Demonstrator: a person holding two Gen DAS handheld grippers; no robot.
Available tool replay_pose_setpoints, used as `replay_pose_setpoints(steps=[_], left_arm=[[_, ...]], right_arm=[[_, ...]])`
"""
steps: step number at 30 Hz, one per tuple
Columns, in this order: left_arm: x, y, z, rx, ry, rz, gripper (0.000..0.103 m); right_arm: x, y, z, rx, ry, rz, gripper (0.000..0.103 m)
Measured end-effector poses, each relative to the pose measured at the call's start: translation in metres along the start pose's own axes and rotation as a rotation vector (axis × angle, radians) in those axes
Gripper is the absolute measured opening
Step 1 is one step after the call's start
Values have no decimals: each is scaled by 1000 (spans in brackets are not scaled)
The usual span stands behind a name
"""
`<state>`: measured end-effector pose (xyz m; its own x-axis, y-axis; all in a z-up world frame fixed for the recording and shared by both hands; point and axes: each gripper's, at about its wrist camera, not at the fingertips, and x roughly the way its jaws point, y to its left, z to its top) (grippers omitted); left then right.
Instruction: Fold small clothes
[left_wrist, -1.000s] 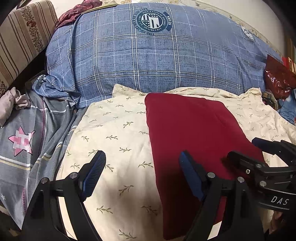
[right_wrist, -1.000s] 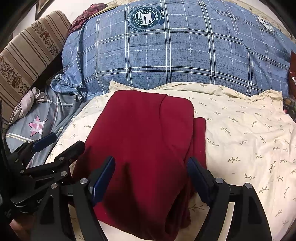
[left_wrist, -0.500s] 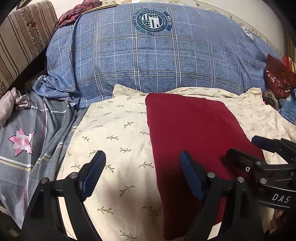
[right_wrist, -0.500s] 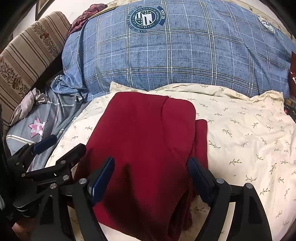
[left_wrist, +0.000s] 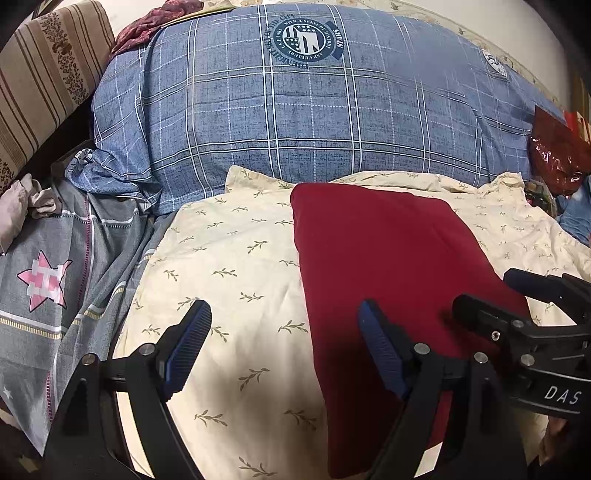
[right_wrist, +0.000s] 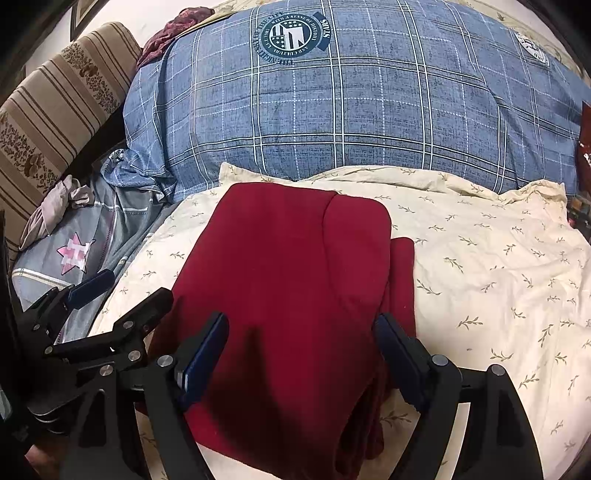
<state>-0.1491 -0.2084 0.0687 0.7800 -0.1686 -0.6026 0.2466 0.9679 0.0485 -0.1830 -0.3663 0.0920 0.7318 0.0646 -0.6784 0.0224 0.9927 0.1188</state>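
Observation:
A dark red garment (left_wrist: 391, 266) lies folded into a rough rectangle on a cream leaf-print sheet (left_wrist: 229, 258); in the right wrist view the garment (right_wrist: 288, 273) has a folded flap on top and a strip showing at its right edge. My left gripper (left_wrist: 282, 339) is open and empty, over the garment's left edge near its front. My right gripper (right_wrist: 301, 350) is open and empty, its fingers spread over the garment's near end. Each gripper shows at the side of the other's view.
A large blue plaid quilt (left_wrist: 295, 110) is piled behind the sheet. A grey star-print cover (left_wrist: 48, 280) lies at the left, with a striped sofa cushion (left_wrist: 40, 74) beyond it. A shiny red bag (left_wrist: 557, 155) sits at the far right.
Both grippers have drifted very slightly; the garment lies as before and both grippers stay open.

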Motion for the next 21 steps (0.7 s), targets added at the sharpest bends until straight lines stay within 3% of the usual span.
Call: replay_pose_setpoints(steps=[17, 21], left_arm=[[-2, -1, 0, 12, -22, -8, 82], [-2, 6, 3, -4, -14, -22, 83]], right_arm=[[1, 1, -2, -4, 4, -3, 84], [-8, -10, 3, 9, -39, -4, 84]])
